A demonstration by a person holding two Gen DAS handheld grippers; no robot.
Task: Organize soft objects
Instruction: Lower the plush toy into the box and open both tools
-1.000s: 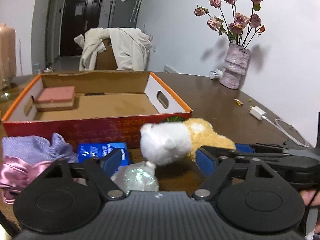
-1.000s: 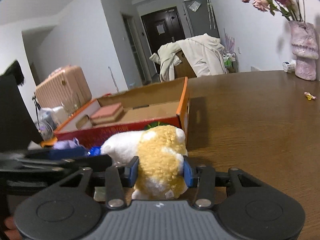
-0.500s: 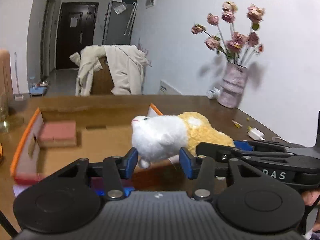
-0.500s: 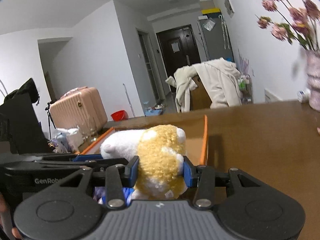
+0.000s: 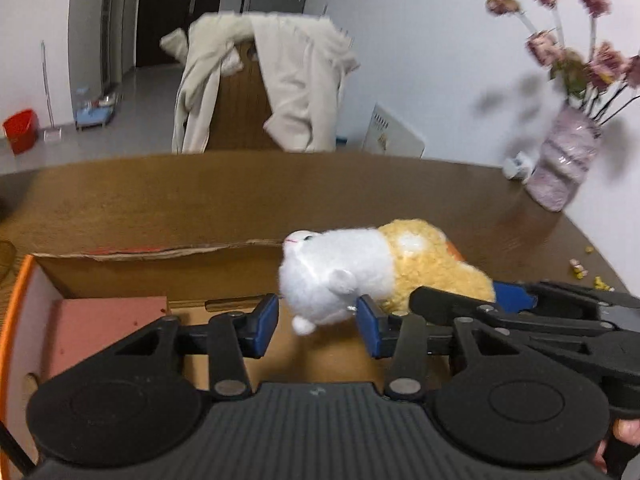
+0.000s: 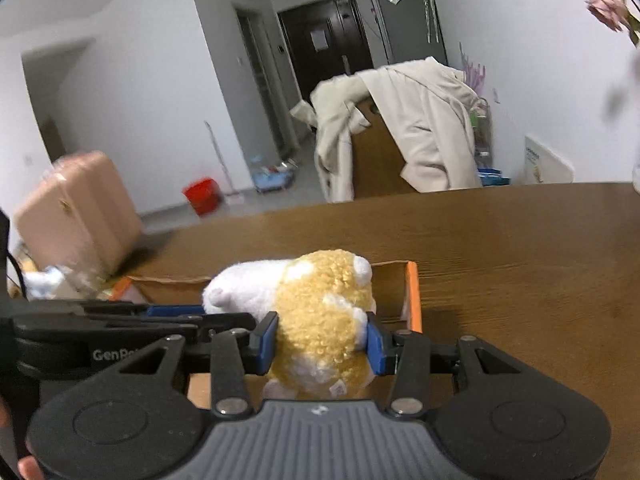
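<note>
- Left wrist camera looks forward and down along its gripper's fingers (image 5: 264, 320), close above the cardboard box (image 5: 24, 280).
- Right wrist camera sits alongside, facing the same way.
- Both share the plush toy (image 5: 340, 276) (image 6: 320, 320), table (image 6: 520, 248), draped chair (image 6: 420, 140) and dark door.
</note>
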